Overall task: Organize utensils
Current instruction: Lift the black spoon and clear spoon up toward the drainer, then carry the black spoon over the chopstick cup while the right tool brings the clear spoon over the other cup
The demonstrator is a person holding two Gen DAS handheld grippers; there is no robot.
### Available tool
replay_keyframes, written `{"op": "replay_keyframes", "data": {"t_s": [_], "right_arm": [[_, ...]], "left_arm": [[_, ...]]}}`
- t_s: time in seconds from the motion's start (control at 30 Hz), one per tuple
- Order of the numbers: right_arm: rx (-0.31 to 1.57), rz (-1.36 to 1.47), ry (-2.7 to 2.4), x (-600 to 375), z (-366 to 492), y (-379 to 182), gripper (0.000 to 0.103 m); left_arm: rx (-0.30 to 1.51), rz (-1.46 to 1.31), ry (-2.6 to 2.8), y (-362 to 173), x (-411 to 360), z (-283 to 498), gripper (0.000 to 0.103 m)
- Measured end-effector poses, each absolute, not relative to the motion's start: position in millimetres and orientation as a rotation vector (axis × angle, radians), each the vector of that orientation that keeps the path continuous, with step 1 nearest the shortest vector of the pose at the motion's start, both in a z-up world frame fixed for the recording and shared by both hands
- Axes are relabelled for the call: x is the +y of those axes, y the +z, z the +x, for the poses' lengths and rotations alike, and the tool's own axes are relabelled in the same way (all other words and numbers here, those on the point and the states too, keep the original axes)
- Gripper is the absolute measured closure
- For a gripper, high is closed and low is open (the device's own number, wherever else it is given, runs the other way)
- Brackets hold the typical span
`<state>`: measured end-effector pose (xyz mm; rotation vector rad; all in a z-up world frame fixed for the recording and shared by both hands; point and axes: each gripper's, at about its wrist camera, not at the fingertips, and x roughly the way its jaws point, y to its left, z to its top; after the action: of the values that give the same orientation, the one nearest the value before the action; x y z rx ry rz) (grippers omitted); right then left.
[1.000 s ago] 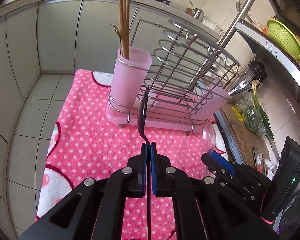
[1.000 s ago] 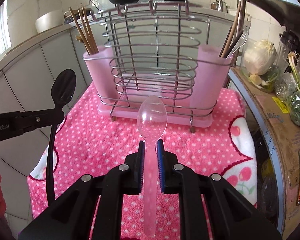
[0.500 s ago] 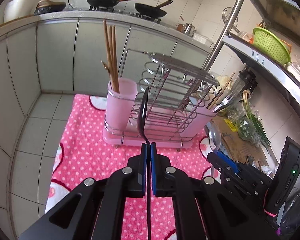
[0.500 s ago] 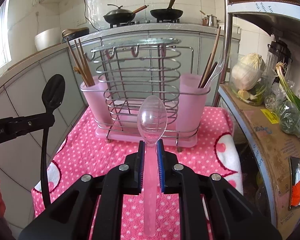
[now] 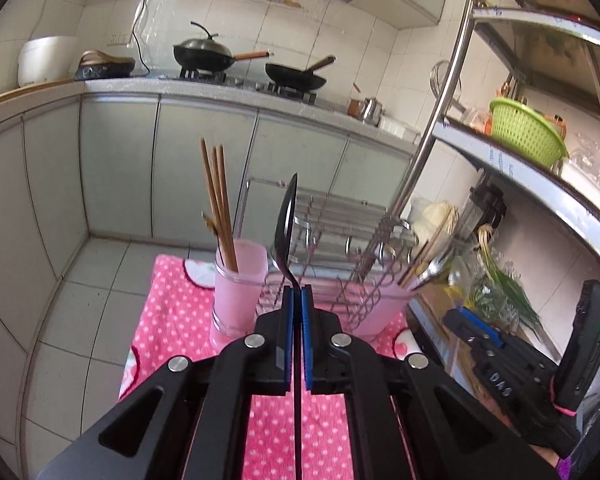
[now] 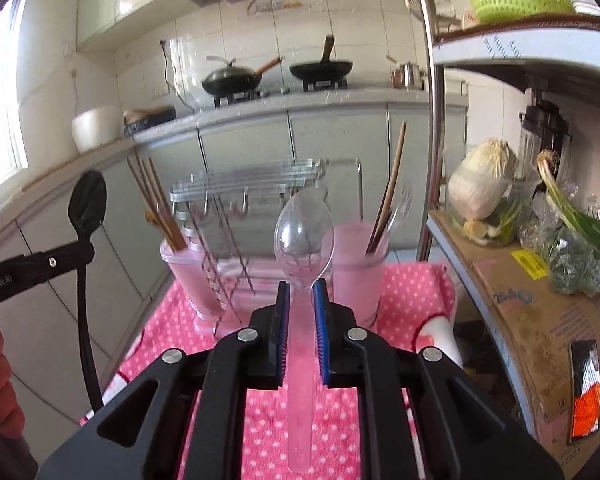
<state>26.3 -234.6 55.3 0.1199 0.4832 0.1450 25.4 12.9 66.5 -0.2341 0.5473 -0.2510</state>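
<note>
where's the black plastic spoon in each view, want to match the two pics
Left wrist view: the black plastic spoon stands edge-on at centre, clamped in the left gripper, bowl upward.
Right wrist view: the same spoon is at the left edge, bowl facing the camera, handle hanging below the left gripper.
Shared landmark: the pink cup holding wooden chopsticks, on the wire rack's end.

You see a pink polka-dot towel [image 6: 414,284] covering the support surface; on it stands a wire utensil rack [image 5: 332,240] with 2 pink cups.
</note>
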Motion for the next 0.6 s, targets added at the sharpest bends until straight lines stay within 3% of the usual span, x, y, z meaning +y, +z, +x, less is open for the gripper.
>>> {"op": "replay_keyframes", "data": {"t_s": [0.37, 0.6], "right_arm": [[0.223, 0.190, 0.188, -270, 39, 101, 0.090], [0.149, 0.259, 0.193, -290, 61, 101, 0.090]], "left_arm": [[0.298, -0.268, -0.230, 109, 30, 51, 0.100], [0.197, -0.280, -0.160, 99, 33, 98, 0.100]]}}
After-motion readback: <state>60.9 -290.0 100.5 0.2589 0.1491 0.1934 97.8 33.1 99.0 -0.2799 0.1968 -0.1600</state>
